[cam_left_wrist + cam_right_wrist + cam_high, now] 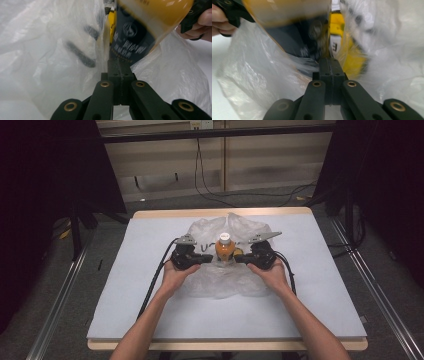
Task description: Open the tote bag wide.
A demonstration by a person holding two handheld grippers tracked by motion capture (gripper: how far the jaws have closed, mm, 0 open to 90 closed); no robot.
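Bag (220,280): spread flat, both sides pinched, likely keeping its mouth wide around the bottle (224,249).
Left gripper (209,259): jaws closed on bag film (seemingly).
Right gripper (239,259): same.

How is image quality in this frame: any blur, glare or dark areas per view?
High view: sharp on the table, but both side margins fall into near-black shadow. Left gripper view: the bottle is smeared by blur, its label text unreadable; the closed claw stays crisp. Right gripper view: heavier blur on bottle and plastic bag, with washed-out highlights on the plastic.
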